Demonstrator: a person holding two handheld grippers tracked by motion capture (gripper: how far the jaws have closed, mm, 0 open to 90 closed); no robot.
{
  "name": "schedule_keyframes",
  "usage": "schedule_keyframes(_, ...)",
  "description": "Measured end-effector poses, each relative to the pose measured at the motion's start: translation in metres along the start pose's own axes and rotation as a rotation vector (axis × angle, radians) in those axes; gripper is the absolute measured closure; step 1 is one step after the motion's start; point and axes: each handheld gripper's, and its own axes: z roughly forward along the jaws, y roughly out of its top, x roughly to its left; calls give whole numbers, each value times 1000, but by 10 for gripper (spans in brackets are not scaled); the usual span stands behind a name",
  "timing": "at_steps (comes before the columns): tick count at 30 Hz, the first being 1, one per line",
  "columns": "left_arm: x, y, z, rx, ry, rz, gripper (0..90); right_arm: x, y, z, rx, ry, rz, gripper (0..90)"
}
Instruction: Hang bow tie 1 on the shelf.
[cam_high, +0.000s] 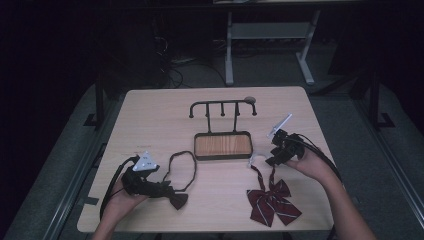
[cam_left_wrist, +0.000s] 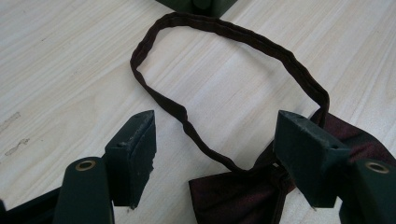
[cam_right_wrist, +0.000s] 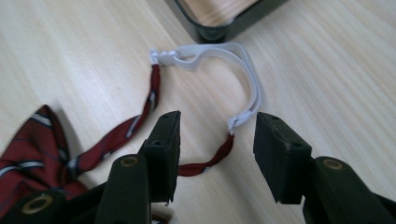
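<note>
Presumably to pick up the neck strap, the right gripper (cam_right_wrist: 212, 140) straddles the white elastic (cam_right_wrist: 247, 88) of the red striped bow tie (cam_high: 272, 200) near the table's front right corner, fingers apart. Left gripper (cam_left_wrist: 215, 154), fingers apart, straddles the dark bow tie (cam_left_wrist: 243, 196).

Two bow ties (cam_high: 274, 201) (cam_high: 176, 196), one hook stand (cam_high: 223, 132), two claws (cam_high: 159, 187) (cam_high: 268, 159).

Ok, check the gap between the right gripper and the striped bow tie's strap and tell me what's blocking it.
Nothing visible blocks it. The right gripper has open jaws straddling the striped bow tie's strap, which lies on bare table; the stand's tray sits beyond.
</note>
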Motion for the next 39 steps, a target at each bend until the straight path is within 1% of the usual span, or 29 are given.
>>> schedule_keyframes(2,0,0,0,1,0,5,305,-1,1,3,19,-15,4,518)
schedule_keyframes(6,-1,1,0,7,-4,7,305,-2,2,9,48,-26,6,535)
schedule_keyframes(14,-2,1,0,6,-4,14,302,-3,4,15,79,-25,20,592)
schedule_keyframes(16,-2,1,0,12,-4,15,301,-3,4,17,89,-31,21,606)
schedule_keyframes(20,-2,1,0,8,-5,14,301,-4,5,20,108,-46,25,622)
schedule_keyframes(21,-2,1,0,7,-5,12,301,-4,6,21,112,-44,26,631)
schedule_keyframes(22,-2,1,0,5,-4,12,301,-4,6,22,121,-52,25,632)
schedule_keyframes(26,-1,1,0,5,-5,14,301,-3,7,25,134,-57,27,649)
schedule_keyframes(27,-1,1,0,5,-6,14,300,-3,7,26,139,-68,26,653)
schedule_keyframes(32,-2,1,0,3,-11,14,298,-4,7,27,149,-83,37,662)
schedule_keyframes(34,-2,1,-1,2,-11,14,298,-4,7,27,154,-83,37,668)
schedule_keyframes(36,-2,1,0,3,-11,13,298,-5,6,27,154,-85,47,670)
schedule_keyframes(39,-2,1,0,5,-11,14,297,-5,6,27,156,-82,46,689)
